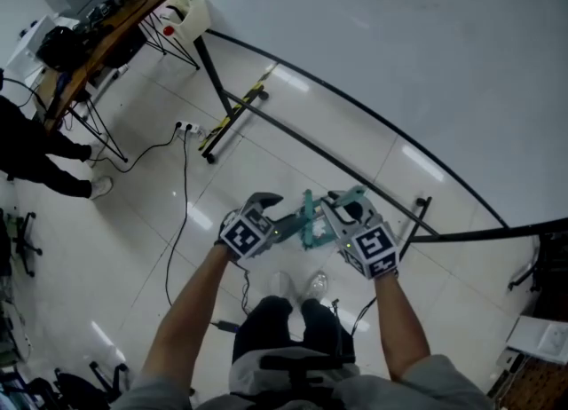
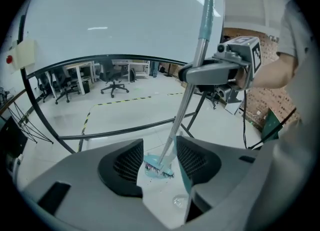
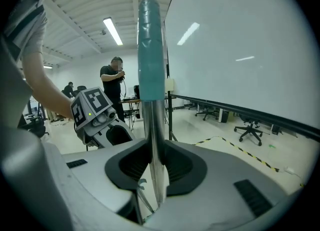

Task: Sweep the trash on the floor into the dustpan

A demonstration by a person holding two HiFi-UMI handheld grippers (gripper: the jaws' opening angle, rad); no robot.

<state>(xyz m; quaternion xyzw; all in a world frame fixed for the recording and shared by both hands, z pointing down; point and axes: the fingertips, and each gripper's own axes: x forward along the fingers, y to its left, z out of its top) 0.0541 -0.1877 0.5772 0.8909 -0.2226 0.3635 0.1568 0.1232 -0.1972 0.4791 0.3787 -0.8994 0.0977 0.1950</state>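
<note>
Right gripper (image 3: 154, 170) fingers pinching broom handle (image 3: 150, 65); left gripper (image 2: 160, 160) fingers spread, nothing pinched. Broom head (image 2: 158, 169) near clear plastic trash (image 2: 179, 202) on floor (image 2: 150, 105). Dustpan not clearly visible: locate first, then short low strokes, bristles flat.

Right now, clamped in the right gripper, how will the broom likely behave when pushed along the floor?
The broom has a thin metal pole, so it is probably stiff and light. That smooth shine suggests it could twist or slip in the right gripper. The bristle head looks soft and should flex against the floor.
</note>
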